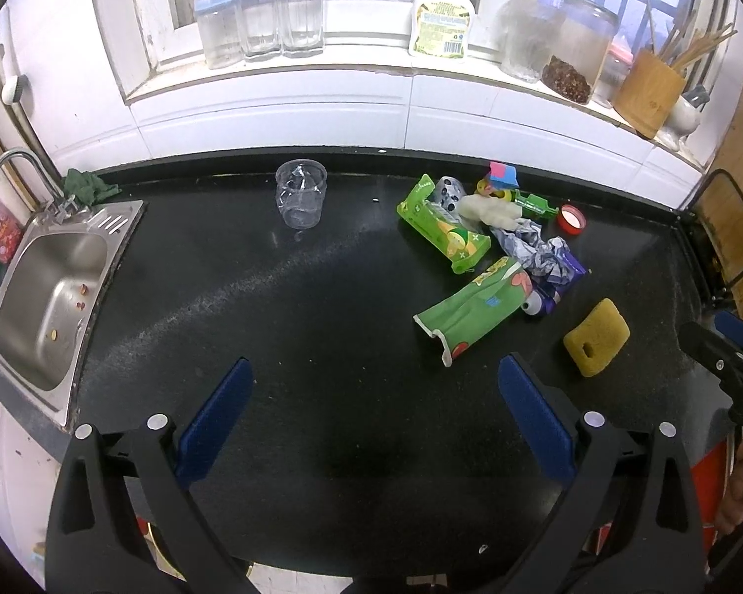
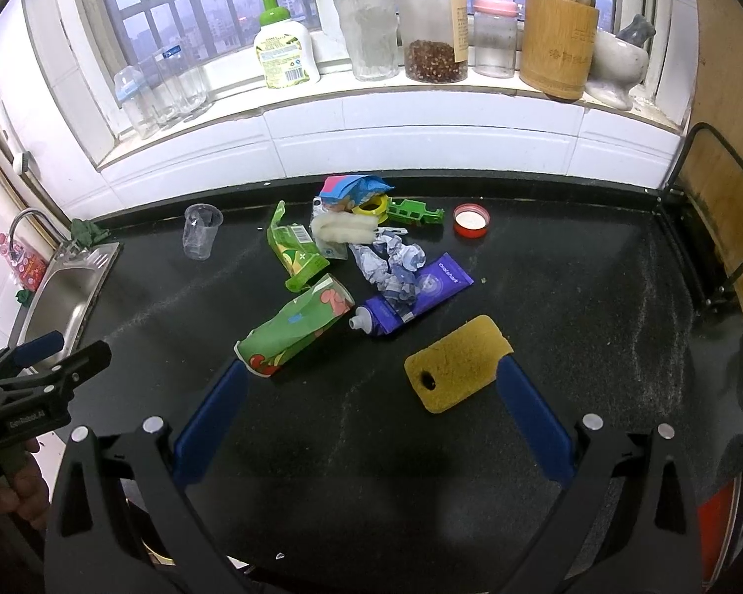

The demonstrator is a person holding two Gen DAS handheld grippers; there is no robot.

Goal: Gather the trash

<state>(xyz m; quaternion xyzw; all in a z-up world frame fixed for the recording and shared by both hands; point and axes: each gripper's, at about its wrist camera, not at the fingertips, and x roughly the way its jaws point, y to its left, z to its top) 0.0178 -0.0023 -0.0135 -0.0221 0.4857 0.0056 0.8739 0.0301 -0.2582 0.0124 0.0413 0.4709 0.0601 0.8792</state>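
Note:
A heap of trash lies on the black counter (image 1: pixel 322 326): a crushed green cup (image 1: pixel 475 312) (image 2: pixel 297 329), a green snack carton (image 1: pixel 443 227) (image 2: pixel 294 252), crumpled paper (image 1: pixel 540 247) (image 2: pixel 394 267), a purple tube (image 2: pixel 416 297), a red lid (image 1: pixel 571 219) (image 2: pixel 471 220), a green plastic piece (image 2: pixel 415 213), a blue-pink wrapper (image 2: pixel 351 190). A clear plastic cup (image 1: pixel 300 198) (image 2: pixel 201 230) stands apart to the left. My left gripper (image 1: pixel 374 371) is open and empty above the counter's front. My right gripper (image 2: pixel 371 373) is open and empty, its right finger beside a yellow sponge (image 2: pixel 458 369) (image 1: pixel 597 336).
A steel sink (image 1: pixel 49 297) with a tap is at the left. The windowsill (image 2: pixel 396 94) holds jars, glasses, a soap bottle and a bamboo chopstick holder (image 2: pixel 559 44). A wire rack with a wooden board (image 2: pixel 718 227) stands at the right.

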